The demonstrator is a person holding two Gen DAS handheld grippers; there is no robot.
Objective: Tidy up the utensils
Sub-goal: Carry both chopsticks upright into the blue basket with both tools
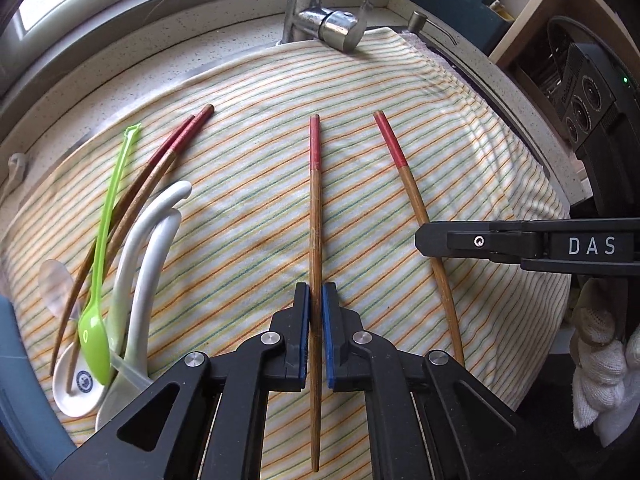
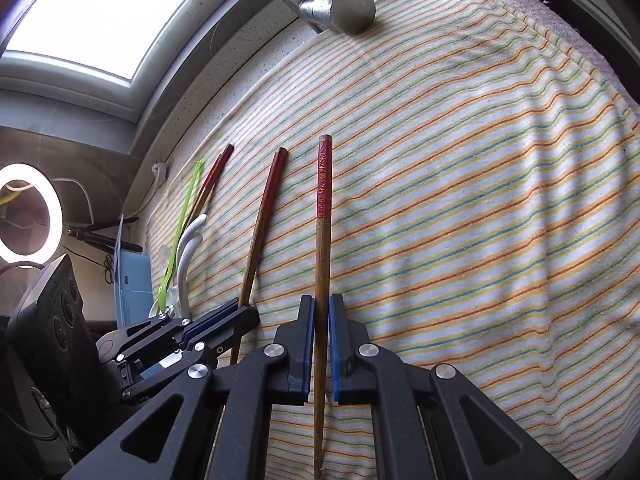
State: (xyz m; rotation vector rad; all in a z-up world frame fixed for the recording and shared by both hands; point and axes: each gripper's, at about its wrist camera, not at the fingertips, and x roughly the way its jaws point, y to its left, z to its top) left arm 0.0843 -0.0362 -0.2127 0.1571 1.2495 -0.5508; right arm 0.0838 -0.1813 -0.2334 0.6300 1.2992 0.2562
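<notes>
Two grippers are each clamping a single chopstick over the striped towel [image 1: 248, 80]. In the left wrist view, the left gripper [image 1: 316, 320] is sitting at six o'clock, its blue pads [image 1: 304, 316] pressing on both sides of the middle chopstick [image 1: 315, 220], whose red end is pointing toward twelve o'clock. The right gripper [image 1: 424, 240] is reaching in from three o'clock, its fingers clenched across the right-hand chopstick [image 1: 404, 176], which is slanting toward one o'clock. A gloved hand [image 1: 600, 356] is showing at four o'clock.

In the right wrist view, the right gripper [image 2: 321, 332] is grasping its chopstick [image 2: 322, 240] between the pads, red end toward twelve o'clock. The left gripper [image 2: 236, 316] is appearing at eight o'clock, closed on the other chopstick [image 2: 260, 232].

Toward nine o'clock in the left view, two more chopsticks [image 1: 180, 140] are lying side by side, their lower ends running under a green plastic spoon [image 1: 100, 264] and beside two white ceramic spoons [image 1: 140, 264] that are nesting together near the towel's edge. A chrome faucet [image 1: 320, 20] is standing at twelve o'clock on the speckled counter [image 1: 132, 60].
</notes>
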